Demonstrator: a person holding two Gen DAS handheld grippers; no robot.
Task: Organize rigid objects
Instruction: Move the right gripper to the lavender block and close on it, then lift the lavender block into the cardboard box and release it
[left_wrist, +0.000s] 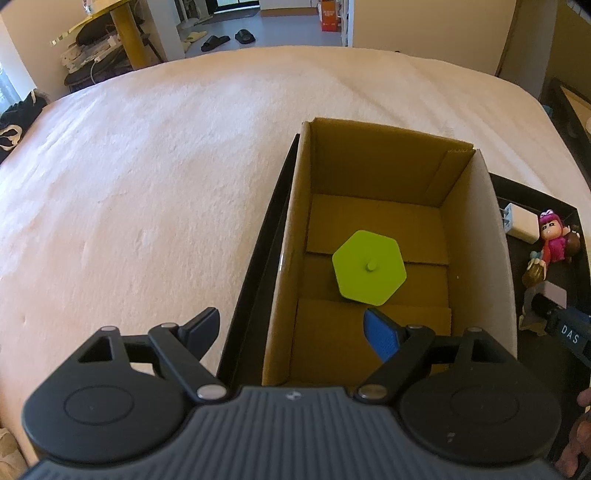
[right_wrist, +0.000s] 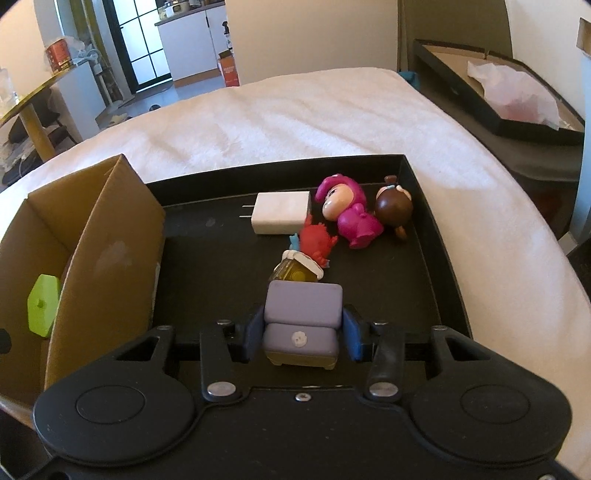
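Note:
A cardboard box (left_wrist: 476, 236) stands open in a black tray (right_wrist: 428, 236) on the bed. A lime green hexagonal piece (left_wrist: 368, 272) lies on the box floor; it also shows in the right wrist view (right_wrist: 42, 311). My left gripper (left_wrist: 291, 332) is open and empty over the box's near left wall. My right gripper (right_wrist: 301, 332) is shut on a small purple toy armchair (right_wrist: 303, 321) above the tray. In the tray lie a white charger (right_wrist: 280, 218), a pink figurine (right_wrist: 347, 212), a brown-haired figurine (right_wrist: 394, 208), a red toy (right_wrist: 316, 242) and a small yellow toy house (right_wrist: 297, 269).
The white bed cover (left_wrist: 147, 184) spreads to the left and behind the tray. A second black box with tissue paper (right_wrist: 517, 96) sits beside the bed at the right. A yellow table (right_wrist: 29, 110) and floor clutter lie beyond the bed.

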